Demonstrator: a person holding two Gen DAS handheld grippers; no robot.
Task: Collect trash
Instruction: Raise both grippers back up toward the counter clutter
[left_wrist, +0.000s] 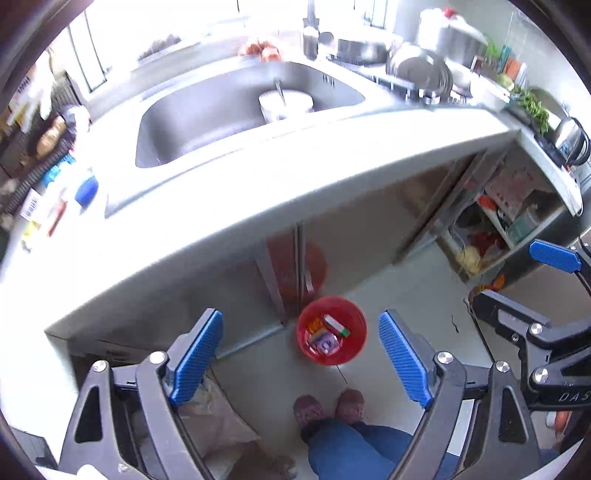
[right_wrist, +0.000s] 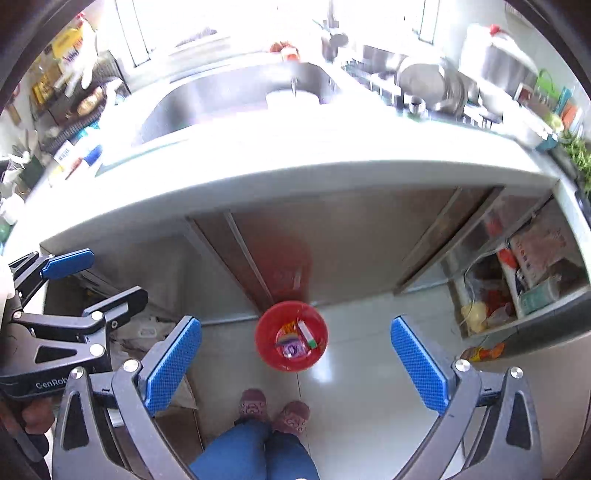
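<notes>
Left gripper (left_wrist: 301, 356): black triangular-cutout frames, silver screws at the joints, blue ribbed pads (left_wrist: 197, 356) on both fingers. Right gripper (right_wrist: 295, 363): same build, black arms, silver screws, blue textured pads (right_wrist: 419, 363). White lettering "GenRob" on the black body at lower left of the right view; "DAS" at lower right of the left view. Blue jeans (right_wrist: 255, 452) at bottom centre, maroon patterned slippers (right_wrist: 253, 404) below them.

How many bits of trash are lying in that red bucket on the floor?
3 that I can make out in the red bucket: an orange packet, a white box with a green end, and a purple wrapper. More may be hidden underneath.
</notes>
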